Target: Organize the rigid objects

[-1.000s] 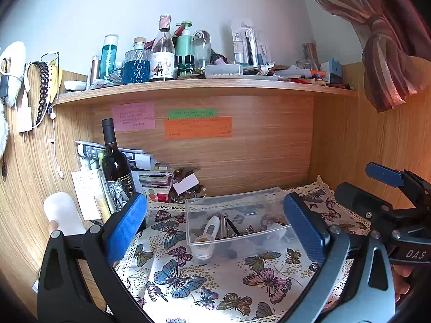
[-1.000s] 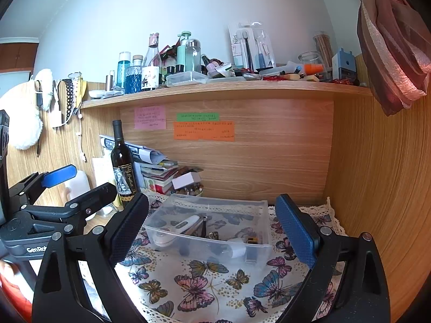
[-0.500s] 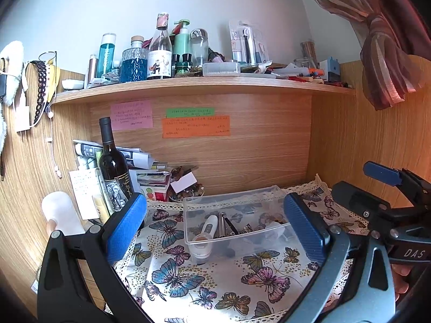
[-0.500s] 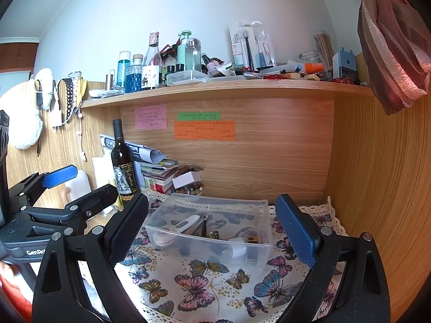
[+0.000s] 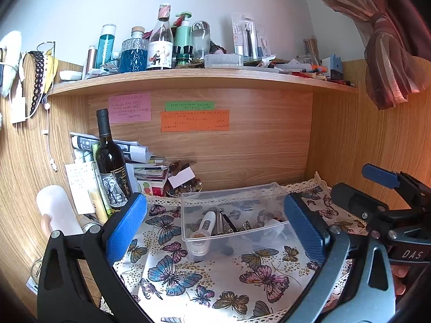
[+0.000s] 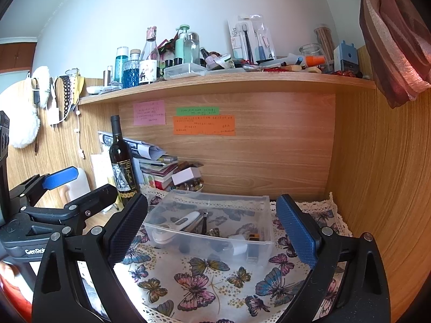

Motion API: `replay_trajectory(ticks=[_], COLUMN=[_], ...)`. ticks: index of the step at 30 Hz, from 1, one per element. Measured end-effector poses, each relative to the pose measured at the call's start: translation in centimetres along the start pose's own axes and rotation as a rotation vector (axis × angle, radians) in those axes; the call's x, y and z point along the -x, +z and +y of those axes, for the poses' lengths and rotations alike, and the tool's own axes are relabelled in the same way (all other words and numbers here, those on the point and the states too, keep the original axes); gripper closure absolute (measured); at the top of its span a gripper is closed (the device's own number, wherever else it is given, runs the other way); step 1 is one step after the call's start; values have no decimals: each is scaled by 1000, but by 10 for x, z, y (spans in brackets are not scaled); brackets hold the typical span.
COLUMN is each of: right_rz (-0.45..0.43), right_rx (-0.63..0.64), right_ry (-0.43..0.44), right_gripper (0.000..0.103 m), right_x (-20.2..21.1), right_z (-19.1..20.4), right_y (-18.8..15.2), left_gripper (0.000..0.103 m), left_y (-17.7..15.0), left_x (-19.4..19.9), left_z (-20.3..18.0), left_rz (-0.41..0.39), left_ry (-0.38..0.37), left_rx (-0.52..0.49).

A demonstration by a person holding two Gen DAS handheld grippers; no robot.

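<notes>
A clear plastic bin (image 5: pixel 272 189) (image 6: pixel 265 242) stands on the butterfly cloth (image 5: pixel 215 277) (image 6: pixel 204 282). It holds a white thermometer (image 5: pixel 206 223) (image 6: pixel 183 222), metal tools (image 5: pixel 223 222) and small items. My left gripper (image 5: pixel 215 231) is open and empty, in front of the bin and apart from it. My right gripper (image 6: pixel 212 230) is open and empty, also in front of the bin. Each gripper shows at the edge of the other's view: the right one (image 5: pixel 388 188) and the left one (image 6: pixel 78 191).
A wine bottle (image 5: pixel 109 161) (image 6: pixel 122 167), stacked books and papers (image 5: pixel 150 172) and a white bottle (image 5: pixel 58 210) stand at the back left. A wooden shelf (image 5: pixel 202 76) above carries bottles and clutter. Wooden walls close in left, back and right.
The left wrist view has shifted slightly, so the bin sits a little lower and more to the left in it. Both grippers stay open and empty.
</notes>
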State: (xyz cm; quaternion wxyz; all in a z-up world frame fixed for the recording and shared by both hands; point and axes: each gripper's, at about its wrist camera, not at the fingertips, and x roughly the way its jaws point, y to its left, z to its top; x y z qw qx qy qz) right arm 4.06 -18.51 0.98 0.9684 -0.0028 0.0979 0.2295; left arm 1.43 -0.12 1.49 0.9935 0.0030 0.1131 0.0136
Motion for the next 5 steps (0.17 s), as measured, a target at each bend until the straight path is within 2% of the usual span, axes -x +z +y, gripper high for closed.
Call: replay_trajectory(ticks=[5], right_rz=[11], right_rx=[-7], right_ry=[-3], right_gripper=[7], right_x=[-3], right_z=[-1], right_y=[-1], left_gripper=[0], left_y=[-1], left_x=[-3], left_z=[0], left_rz=[5], left_ry=[-1], left_rx=[-3])
